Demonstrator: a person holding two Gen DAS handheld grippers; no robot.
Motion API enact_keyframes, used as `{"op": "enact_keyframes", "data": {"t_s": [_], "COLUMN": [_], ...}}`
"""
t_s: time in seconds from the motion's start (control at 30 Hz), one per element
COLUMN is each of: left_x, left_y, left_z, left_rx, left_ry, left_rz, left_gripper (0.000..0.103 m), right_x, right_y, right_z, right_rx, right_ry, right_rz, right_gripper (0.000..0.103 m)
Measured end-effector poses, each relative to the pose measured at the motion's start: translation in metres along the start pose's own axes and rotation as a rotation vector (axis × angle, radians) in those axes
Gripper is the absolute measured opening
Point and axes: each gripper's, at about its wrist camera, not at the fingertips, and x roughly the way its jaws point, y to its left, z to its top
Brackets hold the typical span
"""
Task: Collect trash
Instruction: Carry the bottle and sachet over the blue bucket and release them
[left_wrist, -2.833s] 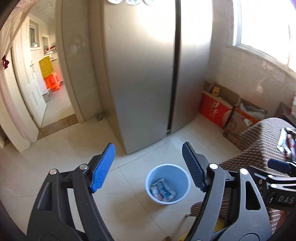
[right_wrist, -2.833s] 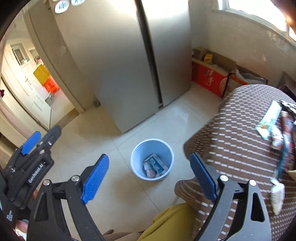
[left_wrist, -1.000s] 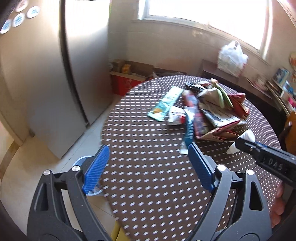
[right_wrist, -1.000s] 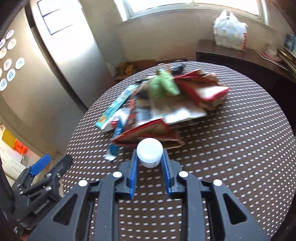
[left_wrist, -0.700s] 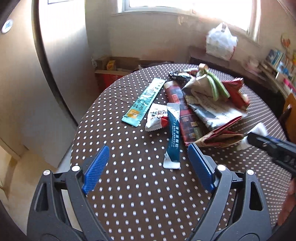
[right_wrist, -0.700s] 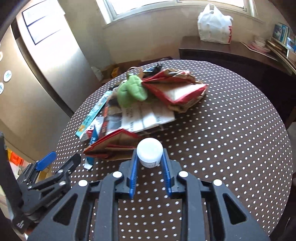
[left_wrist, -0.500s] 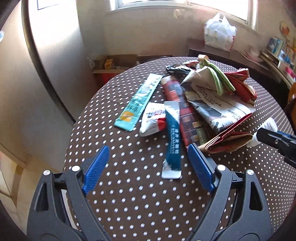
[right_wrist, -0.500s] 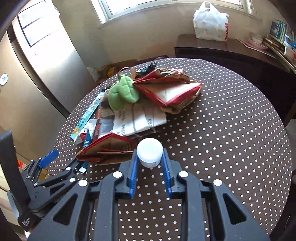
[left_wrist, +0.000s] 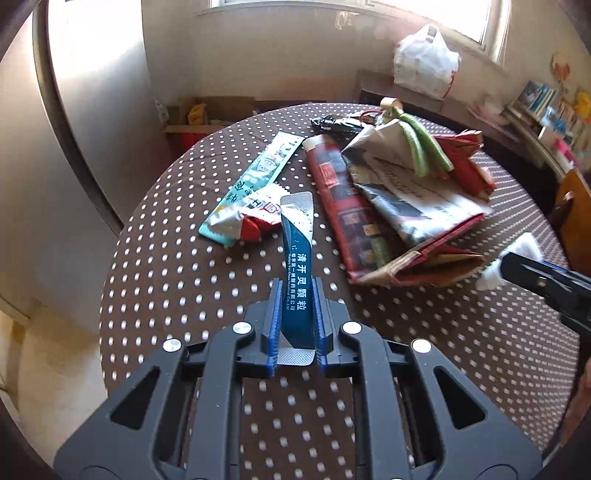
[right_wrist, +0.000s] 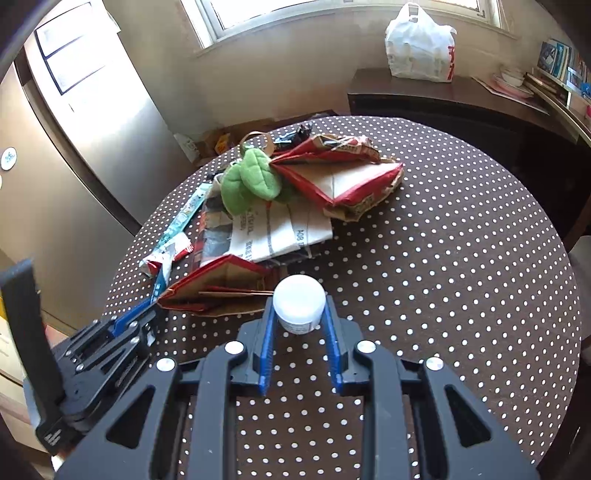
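Left wrist: left hand-held gripper (left_wrist: 296, 325) pinches blue sachet (left_wrist: 296, 266); right hand-held gripper (right_wrist: 299, 325) clamps white jar (right_wrist: 299, 304).

right gripper (left_wrist: 495, 271) cut by frame edge | shelf items (left_wrist: 554, 107) blurred

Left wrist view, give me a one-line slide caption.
Left tongs shut on a blue sachet among wrappers on the polka-dot table.

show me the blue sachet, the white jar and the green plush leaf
blue sachet (left_wrist: 297, 280): left wrist view, printed middle, above the pads.
white jar (right_wrist: 299, 301): right wrist view, lid top.
green plush leaf (right_wrist: 248, 180): right wrist view, centre of the leaves.
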Motion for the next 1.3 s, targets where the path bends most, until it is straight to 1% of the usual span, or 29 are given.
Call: {"op": "enact_keyframes", "data": {"t_s": [0.07, 0.17, 0.3, 0.53, 0.7, 0.8, 1.0, 1.07, 1.17, 1.3], "left_x": [-0.012, -0.029, -0.053, -0.091, -0.112, -0.118, -0.131, -0.130, -0.124, -0.112], "left_y": [0.002, 0.007, 0.014, 0.040, 0.070, 0.089, 0.133, 0.146, 0.166, 0.190], "left_z": [-0.004, -0.009, -0.016, -0.031, -0.049, -0.060, -0.095, -0.104, -0.117, -0.129], "left_rx": [-0.009, -0.025, -0.028, -0.067, -0.131, -0.172, -0.271, -0.304, -0.344, -0.387], "left_ry": [-0.014, -0.028, -0.072, -0.116, -0.131, -0.128, -0.141, -0.126, -0.094, -0.058], "left_rz": [0.009, -0.022, 0.010, 0.063, 0.102, 0.119, 0.182, 0.183, 0.218, 0.210], "left_gripper": [0.016, 0.016, 0.016, 0.016, 0.016, 0.016, 0.016, 0.016, 0.016, 0.016], "right_x": [-0.004, -0.012, -0.023, -0.036, -0.039, -0.039, -0.033, -0.028, -0.018, -0.003], "right_y": [0.002, 0.009, 0.025, 0.073, 0.115, 0.143, 0.193, 0.211, 0.236, 0.264], "right_z": [-0.002, -0.004, -0.007, -0.014, -0.025, -0.033, -0.053, -0.061, -0.070, -0.079], "right_rx": [-0.002, -0.019, -0.054, -0.153, -0.238, -0.288, -0.361, -0.397, -0.433, -0.470], "right_ry": [-0.007, -0.019, -0.033, -0.039, -0.023, -0.011, 0.002, 0.017, 0.046, 0.072], "right_rz": [0.004, 0.016, 0.038, 0.113, 0.167, 0.202, 0.273, 0.286, 0.305, 0.304], "right_gripper": [0.024, 0.024, 0.024, 0.024, 0.024, 0.024, 0.024, 0.024, 0.024, 0.024]}}
